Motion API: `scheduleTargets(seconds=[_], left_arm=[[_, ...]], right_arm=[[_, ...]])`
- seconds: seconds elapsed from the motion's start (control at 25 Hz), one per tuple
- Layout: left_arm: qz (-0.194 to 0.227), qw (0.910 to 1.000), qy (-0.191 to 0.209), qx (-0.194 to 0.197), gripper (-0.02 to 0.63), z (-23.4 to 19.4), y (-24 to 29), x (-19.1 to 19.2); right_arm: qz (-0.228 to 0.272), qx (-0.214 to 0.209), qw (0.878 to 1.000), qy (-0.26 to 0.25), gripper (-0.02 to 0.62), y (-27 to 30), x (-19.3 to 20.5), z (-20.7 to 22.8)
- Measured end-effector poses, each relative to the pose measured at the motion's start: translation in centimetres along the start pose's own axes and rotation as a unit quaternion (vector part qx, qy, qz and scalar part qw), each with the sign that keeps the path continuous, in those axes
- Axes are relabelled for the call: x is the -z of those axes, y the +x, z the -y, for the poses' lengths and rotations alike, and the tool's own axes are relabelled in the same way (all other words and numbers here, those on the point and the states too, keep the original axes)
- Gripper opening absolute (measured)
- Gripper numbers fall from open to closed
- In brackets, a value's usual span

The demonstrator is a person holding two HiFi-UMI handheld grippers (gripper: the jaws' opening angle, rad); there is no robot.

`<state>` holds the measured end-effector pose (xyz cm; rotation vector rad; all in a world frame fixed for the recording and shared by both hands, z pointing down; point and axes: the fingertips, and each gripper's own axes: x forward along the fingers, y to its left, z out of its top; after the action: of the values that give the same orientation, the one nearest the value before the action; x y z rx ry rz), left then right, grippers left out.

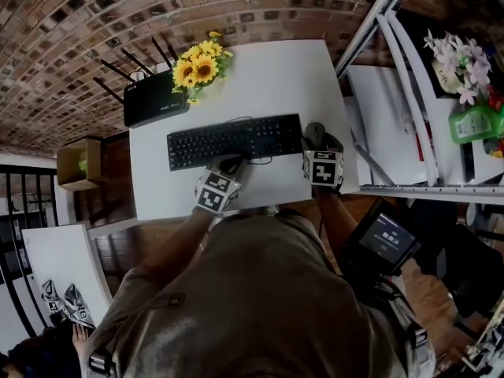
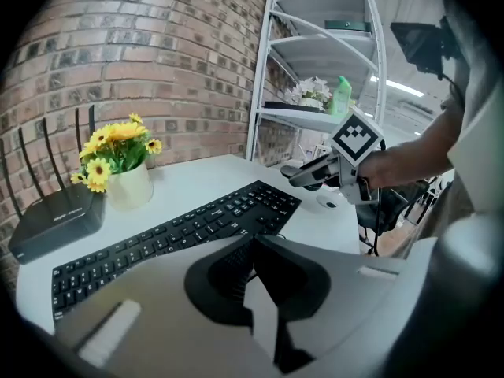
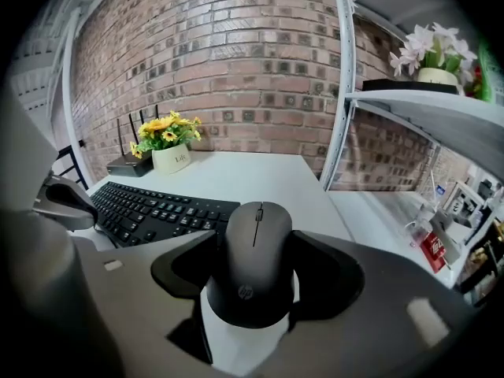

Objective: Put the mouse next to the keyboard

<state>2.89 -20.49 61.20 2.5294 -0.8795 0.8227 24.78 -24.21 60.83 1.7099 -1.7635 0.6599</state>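
Observation:
A black keyboard (image 1: 235, 140) lies across the middle of the white table (image 1: 268, 77). My right gripper (image 1: 316, 142) is just off the keyboard's right end, shut on the black mouse (image 3: 256, 266), which sits lengthwise between its two pads. The left gripper view shows the right gripper (image 2: 307, 173) carried a little above the tabletop beside the keyboard (image 2: 173, 235). My left gripper (image 1: 230, 164) hangs over the keyboard's near edge, towards its middle. Its jaws are shut with nothing between them (image 2: 253, 242).
A black router (image 1: 153, 101) with antennas and a white pot of yellow flowers (image 1: 201, 65) stand at the table's far left. A white shelf rack (image 1: 394, 22) stands just right of the table. The table's right edge is close to the mouse. A cardboard box (image 1: 79, 164) sits on the floor at the left.

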Motion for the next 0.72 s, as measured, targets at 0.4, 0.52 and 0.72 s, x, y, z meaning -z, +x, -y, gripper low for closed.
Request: scheduleTargets(seconds=[0.4, 0.52, 0.72], left_arm=[[-0.012, 0.9985, -0.021, -0.048, 0.005, 0.4, -0.2, -0.4], [-0.018, 0.9977, -0.026, -0.06, 0.005, 0.3, -0.7, 0.0], [-0.023, 0.9965, -0.033, -0.073, 0.005, 0.0, -1.1, 0.6]], right_arm=[[-0.024, -0.026, 0.999, -0.012, 0.311, 4.3, 0.6, 2.1], [-0.033, -0.029, 0.999, -0.009, 0.311, 5.4, 1.1, 2.3], [-0.041, -0.032, 0.999, -0.004, 0.311, 6.3, 1.7, 2.4]])
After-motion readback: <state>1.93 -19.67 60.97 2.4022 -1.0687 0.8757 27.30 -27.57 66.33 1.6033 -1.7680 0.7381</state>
